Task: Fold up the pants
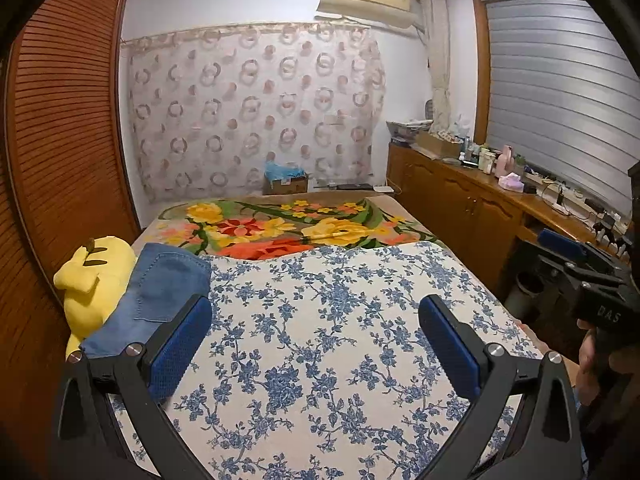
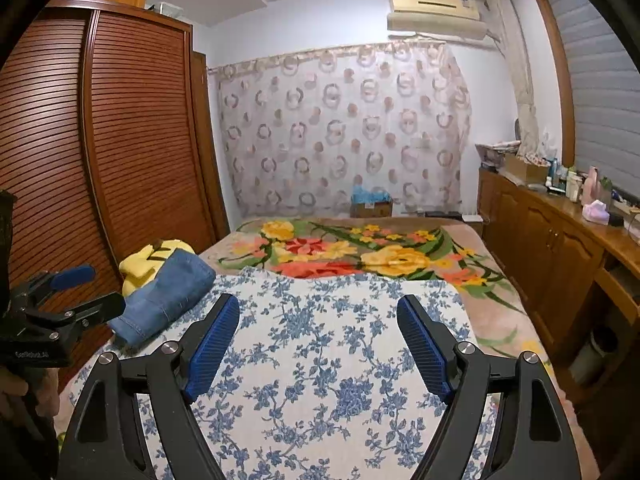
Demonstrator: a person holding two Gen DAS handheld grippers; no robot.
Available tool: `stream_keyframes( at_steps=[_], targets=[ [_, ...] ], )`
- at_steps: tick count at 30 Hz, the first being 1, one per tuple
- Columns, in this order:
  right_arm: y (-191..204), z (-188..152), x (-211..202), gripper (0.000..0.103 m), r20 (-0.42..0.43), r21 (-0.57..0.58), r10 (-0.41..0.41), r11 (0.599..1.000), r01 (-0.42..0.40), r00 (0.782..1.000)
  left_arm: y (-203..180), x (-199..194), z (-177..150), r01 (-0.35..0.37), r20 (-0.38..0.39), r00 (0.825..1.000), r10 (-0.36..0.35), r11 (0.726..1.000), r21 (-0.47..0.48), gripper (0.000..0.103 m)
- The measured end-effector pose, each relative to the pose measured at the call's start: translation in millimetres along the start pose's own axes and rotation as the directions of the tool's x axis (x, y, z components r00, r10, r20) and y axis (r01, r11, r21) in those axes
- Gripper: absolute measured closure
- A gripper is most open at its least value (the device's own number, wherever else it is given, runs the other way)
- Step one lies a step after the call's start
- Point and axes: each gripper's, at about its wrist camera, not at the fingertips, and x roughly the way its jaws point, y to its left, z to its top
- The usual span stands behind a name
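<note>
Left wrist view: left gripper point(image 1: 316, 344) spread wide above the bed, nothing between the blue pads point(image 1: 180, 344). Below and ahead, a white cloth with blue flowers point(image 1: 332, 320) spread over the bed. Folded blue denim pants point(image 1: 156, 300) at the left edge of that cloth, just behind the left pad, leaning against a yellow plush toy point(image 1: 96, 276). Farther back, a bright floral blanket point(image 1: 288, 228). At the right edge, right gripper point(image 1: 576, 256) seen from the side, held by a hand point(image 1: 596, 356), off the bed's side and well apart from the pants. Wooden louvred wardrobe point(image 1: 64, 120) on the left, patterned curtain point(image 1: 256, 112) on the far wall, a long wooden cabinet point(image 1: 460, 200) cluttered with bottles on the right.

Right wrist view: right gripper point(image 2: 318, 344) spread apart over the flowered cloth point(image 2: 320, 340), empty between the pads. Folded pants point(image 2: 168, 292) up and to the left, resting on the cloth's left edge beside the yellow plush toy point(image 2: 148, 260). Left gripper point(image 2: 86, 290) at the far left, parted, its tips near the pants but not pinching them. Air conditioner point(image 2: 436, 12) high on the far wall.
</note>
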Motion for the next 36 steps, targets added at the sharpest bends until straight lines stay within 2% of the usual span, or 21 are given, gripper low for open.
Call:
stream_keyframes(
  at_steps=[11,36],
  targets=[
    [-4.7,-8.9,6.0,0.020,-0.001,-0.003,0.004,1.000,-0.004,1.000,6.2,-0.9,-0.2,-0.024,-0.003,1.000,0.024,1.000,-0.016,0.000],
    [-6.7,-11.5,6.9,0.020,0.003,-0.010,0.006,1.000,-0.006,1.000,9.1,-0.8,-1.6,-0.023,-0.003,1.000,0.023,1.000,-0.017,0.000]
  ],
)
